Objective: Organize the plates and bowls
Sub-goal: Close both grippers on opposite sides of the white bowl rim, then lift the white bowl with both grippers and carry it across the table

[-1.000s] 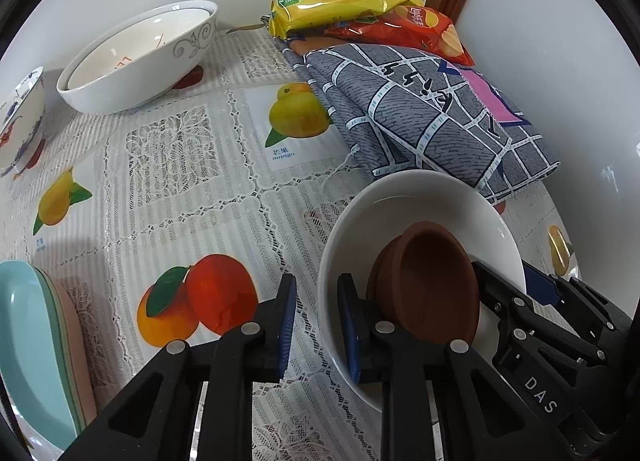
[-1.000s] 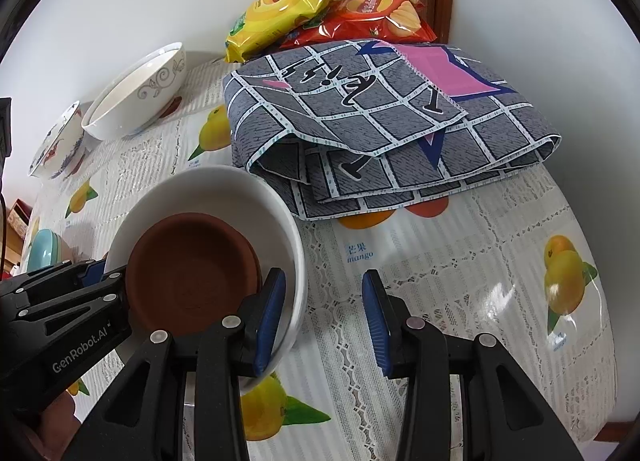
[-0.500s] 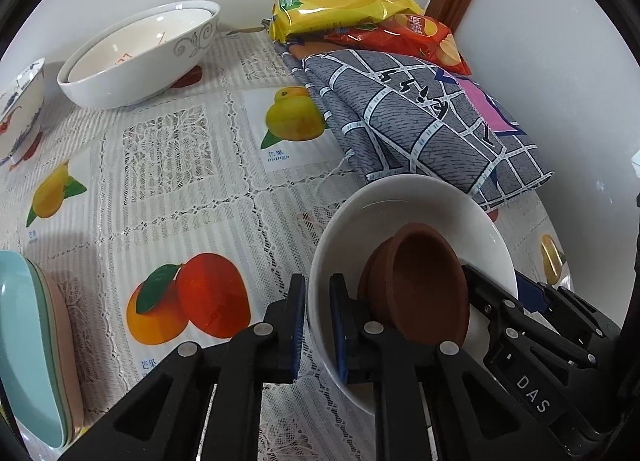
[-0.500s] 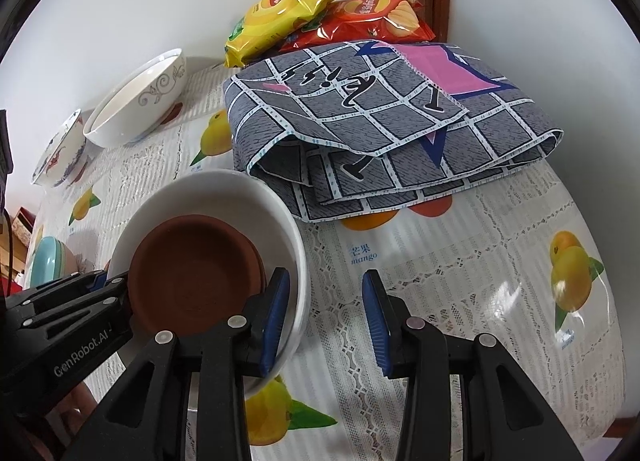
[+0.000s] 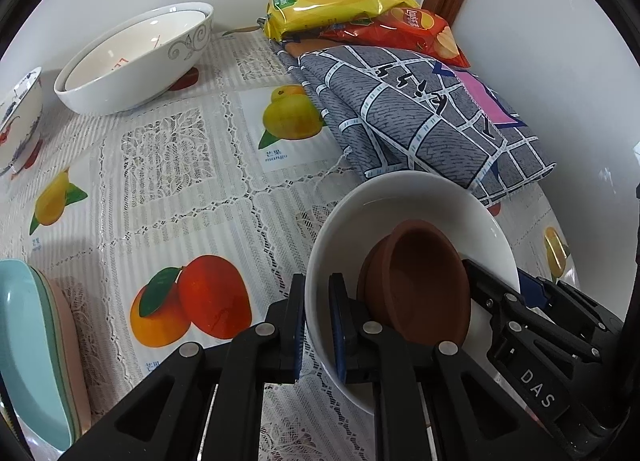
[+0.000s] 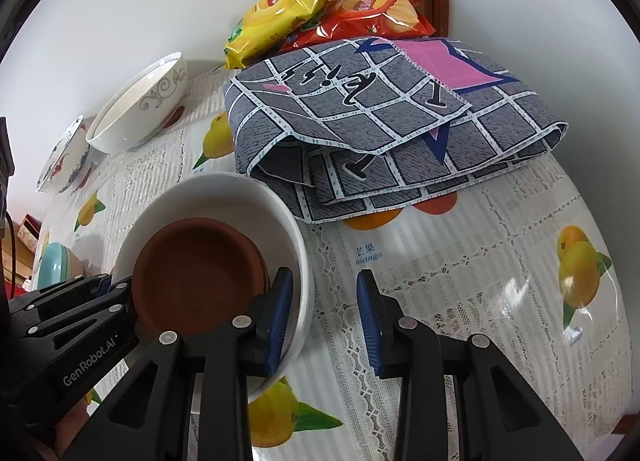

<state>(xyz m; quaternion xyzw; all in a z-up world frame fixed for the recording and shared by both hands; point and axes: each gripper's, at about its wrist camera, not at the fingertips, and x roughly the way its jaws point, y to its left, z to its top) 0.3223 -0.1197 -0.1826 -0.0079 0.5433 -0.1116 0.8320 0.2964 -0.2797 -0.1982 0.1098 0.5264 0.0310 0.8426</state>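
Now L fingers (image 5: 318,325) clamp white bowl (image 5: 400,197) rim; earlier apart.

The left gripper (image 5: 317,325) points steeply down, its blue-padded jaws clamped on the near rim of a white bowl (image 5: 404,197). The right gripper (image 6: 325,317) tilts down likewise; its jaws have just been closing, straddling the bowl's opposite rim, the outer pad not touching.

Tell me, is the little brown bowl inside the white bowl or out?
Inside. The brown bowl sits within the white bowl.
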